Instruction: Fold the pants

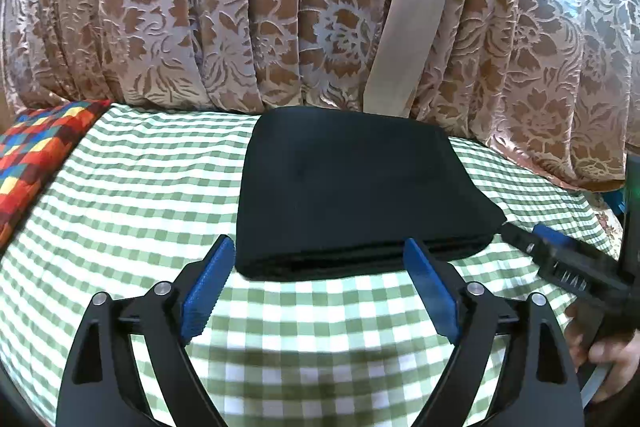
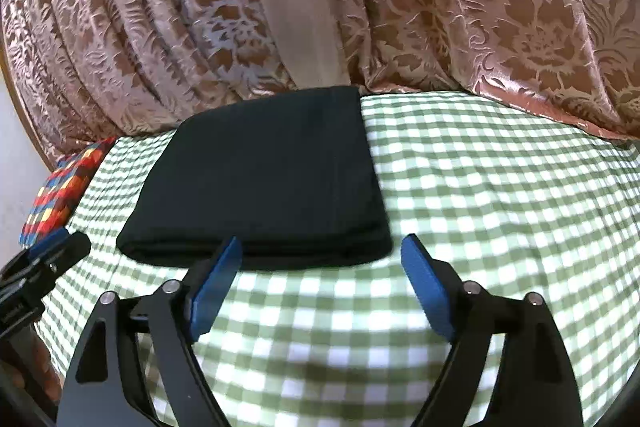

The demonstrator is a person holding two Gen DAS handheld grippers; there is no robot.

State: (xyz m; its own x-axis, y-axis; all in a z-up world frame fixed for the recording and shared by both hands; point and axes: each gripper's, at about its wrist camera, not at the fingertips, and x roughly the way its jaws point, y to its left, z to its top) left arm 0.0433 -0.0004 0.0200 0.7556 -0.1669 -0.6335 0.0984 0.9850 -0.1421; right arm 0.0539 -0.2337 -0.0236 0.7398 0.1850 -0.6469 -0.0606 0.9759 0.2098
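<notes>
The black pants [image 1: 352,191] lie folded into a thick rectangle on the green-and-white checked cloth [image 1: 140,195]. They also show in the right wrist view [image 2: 264,183]. My left gripper [image 1: 320,251] is open and empty, its blue pads just short of the bundle's near edge. My right gripper [image 2: 322,249] is open and empty at the bundle's near right corner. In the left wrist view the right gripper [image 1: 560,255] shows at the right, beside the pants' right corner. The left gripper [image 2: 44,259] shows at the left of the right wrist view.
A brown-and-cream floral curtain [image 1: 240,7] hangs right behind the surface. A multicoloured patchwork cushion [image 1: 36,151] lies at the left edge; it also shows in the right wrist view [image 2: 64,191]. The checked cloth [image 2: 500,187] extends right of the pants.
</notes>
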